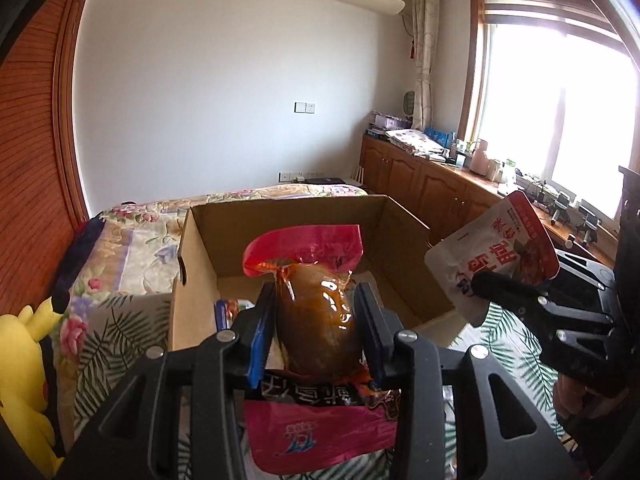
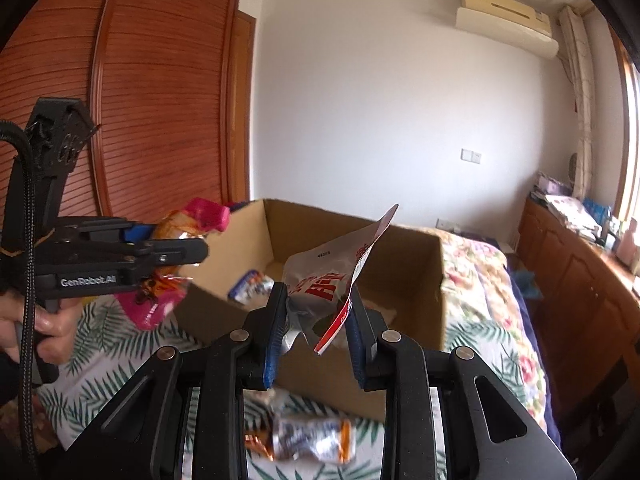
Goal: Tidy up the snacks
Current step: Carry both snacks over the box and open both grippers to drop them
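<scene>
My left gripper [image 1: 316, 312] is shut on a pink-and-clear snack pack with a brown food piece [image 1: 316, 304], held in front of the open cardboard box [image 1: 280, 208]. In the right wrist view the same gripper [image 2: 192, 248] and pink pack [image 2: 200, 216] hang at the box's left rim. My right gripper [image 2: 316, 312] is shut on a white-and-red snack pouch [image 2: 332, 276], just before the box's near wall [image 2: 328, 376]. That pouch [image 1: 496, 256] and gripper [image 1: 480, 284] appear at right in the left wrist view. A blue-white packet [image 2: 252, 286] lies inside the box.
The box sits on a bed with a leaf-print cloth [image 2: 104, 360] and floral quilt [image 2: 480, 280]. A silver-orange snack packet [image 2: 304, 440] lies on the cloth below my right gripper. A yellow plush toy [image 1: 24, 380] sits at left. Wooden cabinets [image 1: 420, 184] line the window wall.
</scene>
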`<state>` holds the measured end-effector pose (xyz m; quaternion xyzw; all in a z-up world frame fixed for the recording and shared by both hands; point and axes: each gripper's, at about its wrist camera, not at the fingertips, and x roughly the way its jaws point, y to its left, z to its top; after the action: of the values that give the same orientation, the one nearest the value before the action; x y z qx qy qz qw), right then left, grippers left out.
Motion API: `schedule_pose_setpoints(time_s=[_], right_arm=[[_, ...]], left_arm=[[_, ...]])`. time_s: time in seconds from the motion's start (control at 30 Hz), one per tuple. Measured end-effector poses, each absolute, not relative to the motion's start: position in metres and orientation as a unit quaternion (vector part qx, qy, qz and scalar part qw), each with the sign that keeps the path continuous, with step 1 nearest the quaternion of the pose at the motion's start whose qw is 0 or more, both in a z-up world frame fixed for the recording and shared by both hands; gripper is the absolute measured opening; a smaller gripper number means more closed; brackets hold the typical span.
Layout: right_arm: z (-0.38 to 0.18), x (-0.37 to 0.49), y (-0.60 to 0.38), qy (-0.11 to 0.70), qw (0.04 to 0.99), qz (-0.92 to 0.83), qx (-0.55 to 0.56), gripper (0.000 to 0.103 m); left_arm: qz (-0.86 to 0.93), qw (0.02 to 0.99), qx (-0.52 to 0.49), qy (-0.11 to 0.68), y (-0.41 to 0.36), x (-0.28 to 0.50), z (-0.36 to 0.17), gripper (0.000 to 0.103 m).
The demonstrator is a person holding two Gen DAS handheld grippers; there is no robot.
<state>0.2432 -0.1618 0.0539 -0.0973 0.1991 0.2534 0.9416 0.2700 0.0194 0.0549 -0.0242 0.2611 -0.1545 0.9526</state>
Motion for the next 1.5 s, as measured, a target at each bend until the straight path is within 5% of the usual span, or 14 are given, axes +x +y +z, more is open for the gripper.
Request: schedule_pose_setpoints(time_s=[0.67,1.5], right_arm=[[0.032,0.305,-0.138,0.231,0.935,0.246,-0.108,0.027],[0.001,0.351,-0.126,0.328,0.903,0.261,-0.091,0.028]], left_arm=[[-0.112,0.94,-0.03,0.32,0.021,0.354,0.014,0.038],[-0.097,0.929,0.014,0.357,0.005,0.362,-0.006,0.043]])
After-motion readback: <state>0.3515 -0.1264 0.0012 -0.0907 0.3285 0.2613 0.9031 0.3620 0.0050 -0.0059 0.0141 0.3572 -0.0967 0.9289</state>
